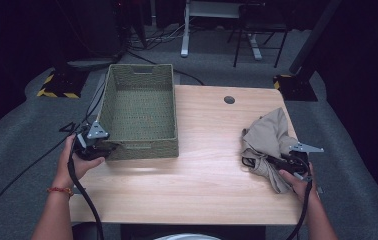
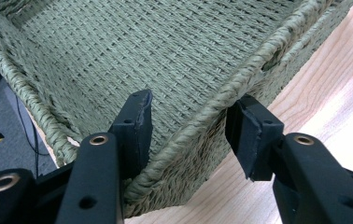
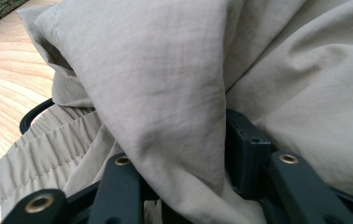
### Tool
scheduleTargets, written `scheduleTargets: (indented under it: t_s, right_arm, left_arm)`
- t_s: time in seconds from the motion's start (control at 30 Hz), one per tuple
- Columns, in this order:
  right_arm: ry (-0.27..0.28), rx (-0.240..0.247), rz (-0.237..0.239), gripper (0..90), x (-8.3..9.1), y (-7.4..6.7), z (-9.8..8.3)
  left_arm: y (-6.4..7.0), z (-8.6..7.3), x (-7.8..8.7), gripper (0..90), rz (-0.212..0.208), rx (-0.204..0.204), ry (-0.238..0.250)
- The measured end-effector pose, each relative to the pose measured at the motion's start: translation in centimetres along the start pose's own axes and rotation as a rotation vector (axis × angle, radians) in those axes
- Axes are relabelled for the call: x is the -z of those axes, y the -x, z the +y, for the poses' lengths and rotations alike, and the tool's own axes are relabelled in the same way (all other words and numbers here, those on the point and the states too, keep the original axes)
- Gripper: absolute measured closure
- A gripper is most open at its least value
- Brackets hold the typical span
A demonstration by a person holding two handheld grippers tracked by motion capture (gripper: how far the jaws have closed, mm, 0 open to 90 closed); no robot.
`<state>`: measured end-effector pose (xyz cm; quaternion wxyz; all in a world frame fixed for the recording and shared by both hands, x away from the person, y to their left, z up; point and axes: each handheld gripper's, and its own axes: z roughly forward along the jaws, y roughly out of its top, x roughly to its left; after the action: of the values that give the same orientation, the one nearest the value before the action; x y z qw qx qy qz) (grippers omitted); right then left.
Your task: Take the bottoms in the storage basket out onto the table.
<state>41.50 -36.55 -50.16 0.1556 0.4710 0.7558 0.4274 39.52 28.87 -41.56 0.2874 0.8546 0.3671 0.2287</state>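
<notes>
Dark grey carpet surrounds a pale wooden table (image 1: pixel 197 165), with cables trailing across the floor behind it and a desk frame standing in the gloom at the back. On the table's left part sits a green woven basket (image 1: pixel 139 107), its near left corner at the table edge. A person's left hand brings the left gripper (image 1: pixel 101 149) right up to that corner. Along its own view, the left gripper (image 2: pixel 188 126) straddles the basket (image 2: pixel 165 56) rim: one jaw stands inside the wall, the other outside, and both pads stand a little off the weave, so the jaws are partly open and hold nothing.

Over at the right side of the table lies a crumpled beige garment (image 1: pixel 269 140), well apart from the basket. The right gripper (image 1: pixel 272 162) is pushed into its near folds. In the right gripper view, the right gripper (image 3: pixel 184 158) has a thick fold of the garment (image 3: pixel 165 74) bunched between its jaws, clamped on the cloth. An elastic waistband and a black cord loop (image 3: pixel 32 114) show to the left.
</notes>
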Motion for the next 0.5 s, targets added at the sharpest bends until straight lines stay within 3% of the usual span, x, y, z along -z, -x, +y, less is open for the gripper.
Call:
scheduleTargets:
  t_s: [0.03, 0.13, 0.27, 0.37, 0.5]
  right_arm:
    - [0.0, 0.0, 0.0, 61.3, 0.0, 0.0, 0.0]
    - [0.0, 0.0, 0.0, 61.2, 0.0, 0.0, 0.0]
    - [0.0, 0.001, -0.001, 61.1, 0.0, 0.0, 0.0]
    - [0.0, 0.001, -0.001, 61.1, 0.0, 0.0, 0.0]
    - [0.0, 0.001, -0.001, 61.1, 0.0, 0.0, 0.0]
  left_arm:
    - [0.2, 0.1, 0.0, 49.8, 0.007, 0.001, -0.004]
    - [0.3, 0.0, 0.1, 38.4, -0.029, 0.019, 0.019]
    - [0.7, 0.2, 0.4, 28.6, -0.05, 0.046, 0.091]
    - [1.7, 1.0, 0.6, 26.1, -0.081, 0.031, 0.161]
    - [4.1, 3.1, 0.1, 24.0, -0.121, -0.008, 0.23]
